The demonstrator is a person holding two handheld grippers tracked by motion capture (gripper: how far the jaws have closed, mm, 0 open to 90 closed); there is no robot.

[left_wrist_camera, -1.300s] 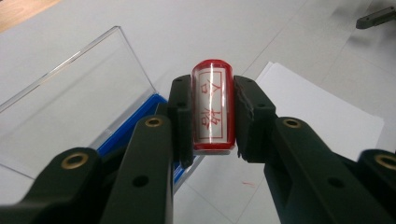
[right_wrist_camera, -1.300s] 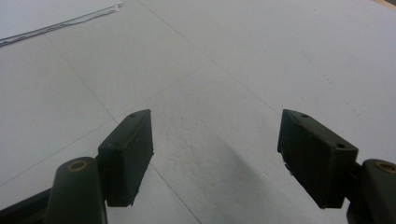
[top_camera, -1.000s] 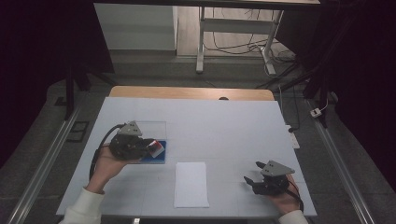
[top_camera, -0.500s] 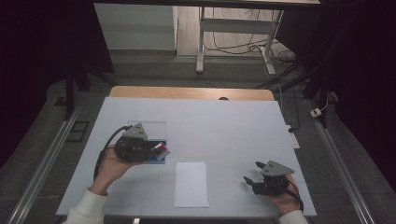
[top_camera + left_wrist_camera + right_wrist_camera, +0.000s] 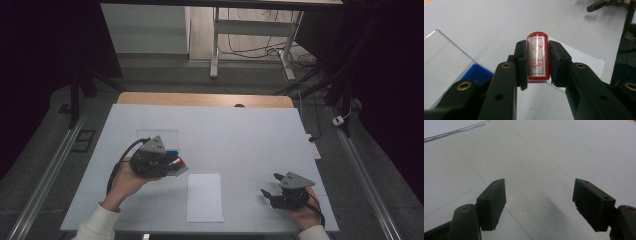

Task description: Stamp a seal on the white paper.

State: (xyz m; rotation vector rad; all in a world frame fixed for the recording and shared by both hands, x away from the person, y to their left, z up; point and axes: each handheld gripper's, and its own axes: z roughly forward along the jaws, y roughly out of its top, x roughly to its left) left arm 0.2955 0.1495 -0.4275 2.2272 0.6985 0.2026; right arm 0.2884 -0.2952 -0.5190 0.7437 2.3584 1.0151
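Left gripper view, frame centre: left gripper (image 5: 537,62) jaws clamp red stamp (image 5: 538,56) by its sides; likely light, rigid, slick plastic. Right gripper (image 5: 539,203) jaws wide, empty.

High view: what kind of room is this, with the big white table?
Probably a lab or workshop set up for recording. A person works hand-held grippers, the left gripper clamping a red stamp, at a white table flanked by metal rails, with loose cables on the floor behind.
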